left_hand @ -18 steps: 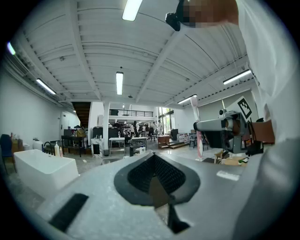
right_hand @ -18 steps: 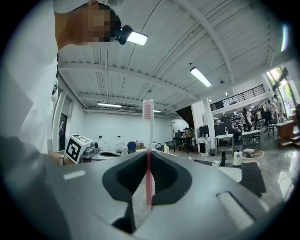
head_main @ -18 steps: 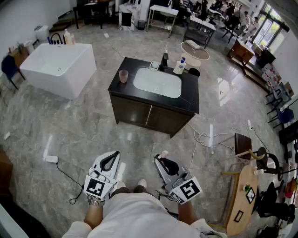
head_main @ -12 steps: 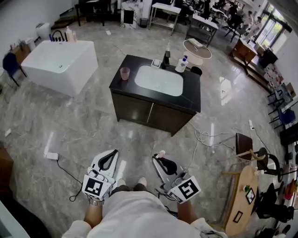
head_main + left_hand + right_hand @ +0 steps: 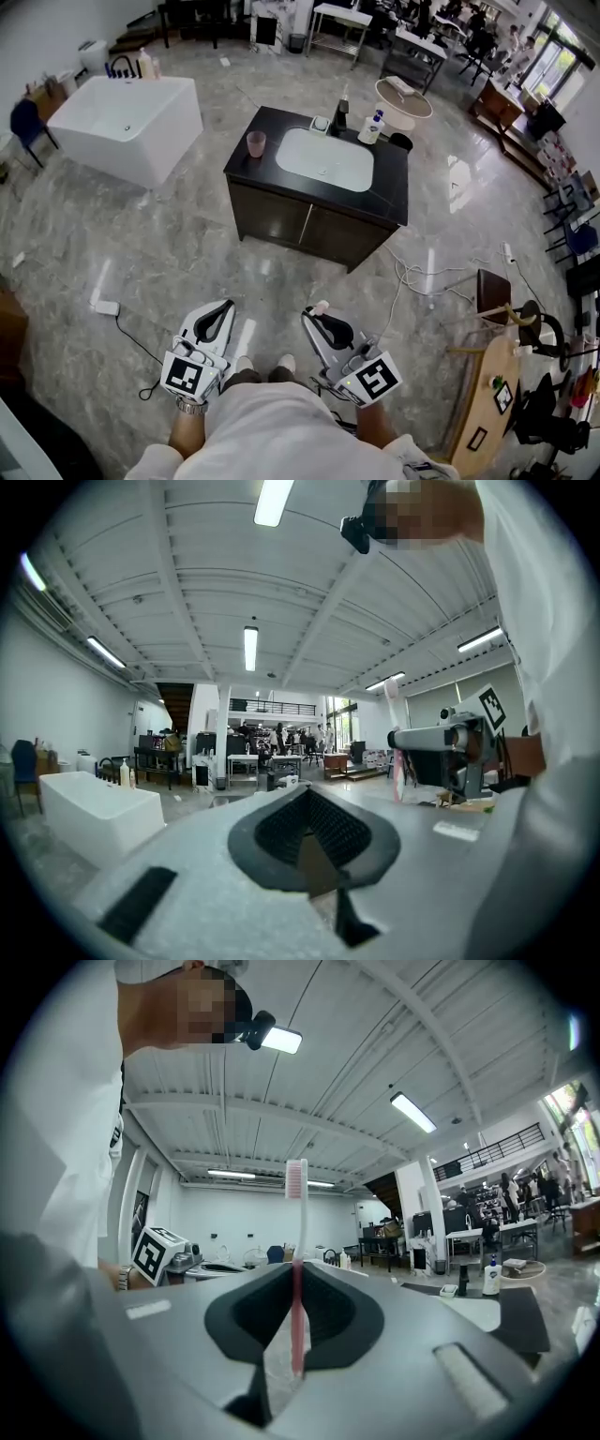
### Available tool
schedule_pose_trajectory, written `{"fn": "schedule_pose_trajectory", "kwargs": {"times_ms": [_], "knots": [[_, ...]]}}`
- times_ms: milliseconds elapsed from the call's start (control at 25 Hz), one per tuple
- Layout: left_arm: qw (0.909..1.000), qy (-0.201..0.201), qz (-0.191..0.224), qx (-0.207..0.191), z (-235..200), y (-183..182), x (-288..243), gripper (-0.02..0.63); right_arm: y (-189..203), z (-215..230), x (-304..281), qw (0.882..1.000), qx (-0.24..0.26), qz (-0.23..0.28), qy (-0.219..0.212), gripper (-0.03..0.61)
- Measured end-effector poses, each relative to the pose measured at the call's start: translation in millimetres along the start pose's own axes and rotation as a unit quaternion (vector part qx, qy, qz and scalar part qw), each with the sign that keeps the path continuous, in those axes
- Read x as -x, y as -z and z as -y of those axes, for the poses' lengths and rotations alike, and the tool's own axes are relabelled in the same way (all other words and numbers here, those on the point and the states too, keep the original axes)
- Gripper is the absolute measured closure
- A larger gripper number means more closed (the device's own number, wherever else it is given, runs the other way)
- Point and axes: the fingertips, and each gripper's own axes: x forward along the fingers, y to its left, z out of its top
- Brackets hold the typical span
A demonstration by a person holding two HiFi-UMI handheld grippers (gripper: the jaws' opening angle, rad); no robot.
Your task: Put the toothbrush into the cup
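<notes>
While seen from above, right gripper [image 5: 316,311]: closed tight on the pink toothbrush [image 5: 296,1241], bristle end out past the tips.
Left gripper [image 5: 227,307]: jaws pressed together, nothing held.
Cup [image 5: 255,143]: set on the black sink counter [image 5: 394,185], well apart from both grippers.

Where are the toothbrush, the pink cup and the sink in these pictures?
toothbrush [image 5: 296,1279]: right gripper view, on its pink handle.
cup [image 5: 255,143]: head view, on its side wall.
sink [image 5: 323,161]: head view, on the bare basin.

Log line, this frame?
right hand-held gripper: shut on toothbrush | left hand-held gripper: shut, empty | cup: on counter left of sink | status: toothbrush not in cup
</notes>
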Motion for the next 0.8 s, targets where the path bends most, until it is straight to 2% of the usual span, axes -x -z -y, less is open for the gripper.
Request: {"fn": "schedule_pose_trajectory", "kwargs": {"times_ms": [280, 800], "knots": [[0.9999, -0.014, -0.001, -0.011, -2, -4, -15, 0.615, -3, 19, 1, 1.000, 0.005, 0.009, -0.002, 0.538], [0.9980, -0.057, -0.028, -0.003, 0, 17, -50, 0.615, 16, 73, 7, 1.000, -0.010, 0.003, -0.018, 0.538]]}}
